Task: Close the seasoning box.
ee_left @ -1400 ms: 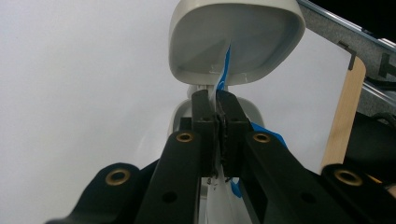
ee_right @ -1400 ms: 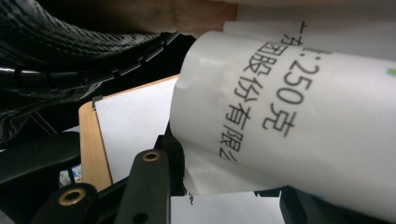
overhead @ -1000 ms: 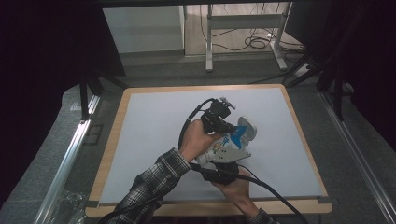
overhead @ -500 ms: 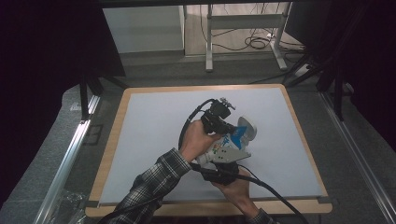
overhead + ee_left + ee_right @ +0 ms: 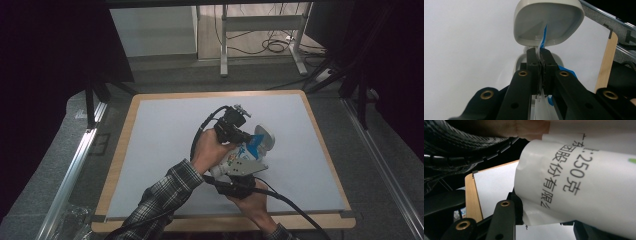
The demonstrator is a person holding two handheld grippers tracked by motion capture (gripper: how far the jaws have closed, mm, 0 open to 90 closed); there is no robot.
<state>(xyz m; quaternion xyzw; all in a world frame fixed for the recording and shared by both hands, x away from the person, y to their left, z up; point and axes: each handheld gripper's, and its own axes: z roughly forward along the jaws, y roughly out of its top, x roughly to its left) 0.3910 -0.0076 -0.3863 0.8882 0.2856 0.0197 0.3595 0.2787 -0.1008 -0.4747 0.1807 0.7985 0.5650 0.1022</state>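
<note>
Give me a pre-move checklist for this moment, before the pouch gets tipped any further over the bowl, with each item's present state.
1. Left gripper shut on the pouch's top edge: ok; jaws closed on the blue-and-white film.
2. Right gripper holding the white pouch lower down: ok; the printed film lies between its jaws.
3. Grey bowl on the white mat, just beyond the left gripper: ok.
4. Pouch opening lined up over the bowl: cannot tell; the grippers hide it.
5. Pouch already open: cannot tell.
6. Bowl contents: cannot tell; its inside is not clear from this angle.
</note>
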